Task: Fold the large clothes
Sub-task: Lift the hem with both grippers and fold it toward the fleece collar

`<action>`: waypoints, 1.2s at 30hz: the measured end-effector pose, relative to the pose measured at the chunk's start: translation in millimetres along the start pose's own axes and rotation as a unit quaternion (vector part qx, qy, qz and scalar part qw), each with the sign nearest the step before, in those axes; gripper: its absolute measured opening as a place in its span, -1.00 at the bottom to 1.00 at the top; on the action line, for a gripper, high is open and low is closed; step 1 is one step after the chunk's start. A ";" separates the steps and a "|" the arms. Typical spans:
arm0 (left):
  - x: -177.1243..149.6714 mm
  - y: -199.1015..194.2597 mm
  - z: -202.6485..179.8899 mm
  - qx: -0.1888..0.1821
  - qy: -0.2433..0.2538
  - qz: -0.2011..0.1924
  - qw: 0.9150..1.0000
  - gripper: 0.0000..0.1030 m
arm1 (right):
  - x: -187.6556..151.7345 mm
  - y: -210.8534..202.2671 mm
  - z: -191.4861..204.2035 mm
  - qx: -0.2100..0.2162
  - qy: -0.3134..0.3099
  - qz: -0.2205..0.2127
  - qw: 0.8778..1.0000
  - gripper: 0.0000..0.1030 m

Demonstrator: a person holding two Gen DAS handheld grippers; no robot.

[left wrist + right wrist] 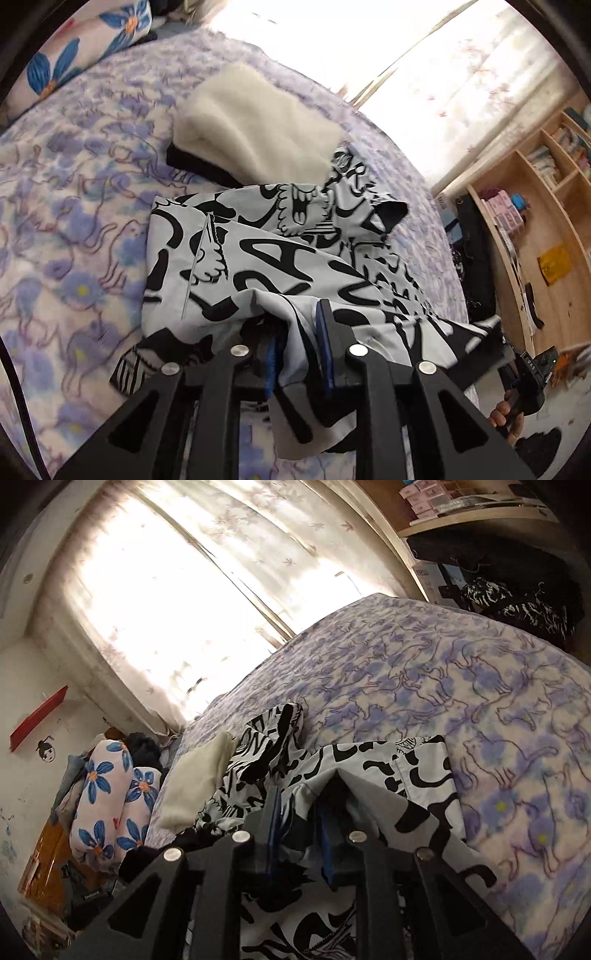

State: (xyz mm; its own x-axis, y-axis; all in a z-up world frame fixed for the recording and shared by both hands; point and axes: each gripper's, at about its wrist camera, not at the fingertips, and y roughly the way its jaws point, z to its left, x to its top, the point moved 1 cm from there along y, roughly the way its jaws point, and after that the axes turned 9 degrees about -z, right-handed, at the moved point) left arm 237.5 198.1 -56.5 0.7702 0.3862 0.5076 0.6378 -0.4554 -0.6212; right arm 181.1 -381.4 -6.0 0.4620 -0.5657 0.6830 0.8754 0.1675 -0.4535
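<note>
A large grey garment with black graffiti print (266, 254) lies partly folded on the bed. My left gripper (297, 332) is shut on its near edge, cloth bunched between the blue pads. In the right wrist view the same garment (417, 771) drapes over my right gripper (301, 812), which is shut on a fold of it. The person's hand holding the right gripper shows at the lower right of the left wrist view (517, 402).
A folded cream fleece on a black item (255, 122) lies behind the garment. The bed has a purple floral cover (66, 229). Flowered pillows (107, 797) sit at the head. A wooden shelf unit (535, 206) and dark clothes (517, 598) stand beside the bed.
</note>
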 end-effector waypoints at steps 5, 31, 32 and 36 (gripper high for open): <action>26.8 50.1 18.3 0.004 -0.042 0.009 0.999 0.67 | -4.9 68.0 -16.3 0.003 0.045 0.062 0.997 -0.20; 27.7 169.4 35.9 0.121 0.178 0.054 0.975 0.39 | -45.5 201.3 -52.9 -0.124 -0.246 0.213 0.937 -0.15; 27.6 168.9 32.6 0.099 0.179 0.053 0.977 -0.12 | -46.3 199.6 -51.0 -0.120 -0.250 0.209 0.938 -0.18; 16.0 158.7 11.8 0.136 0.229 0.020 0.964 -0.81 | -55.6 182.7 -40.8 -0.115 -0.284 0.181 0.934 -0.81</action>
State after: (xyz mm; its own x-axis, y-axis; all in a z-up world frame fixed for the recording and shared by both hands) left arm 351.0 141.4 -154.0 0.7576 -0.0498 0.6509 0.6288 -0.2119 -0.7481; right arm 309.6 -352.3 -150.2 0.7798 0.0260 0.6255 0.6239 0.0502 -0.7799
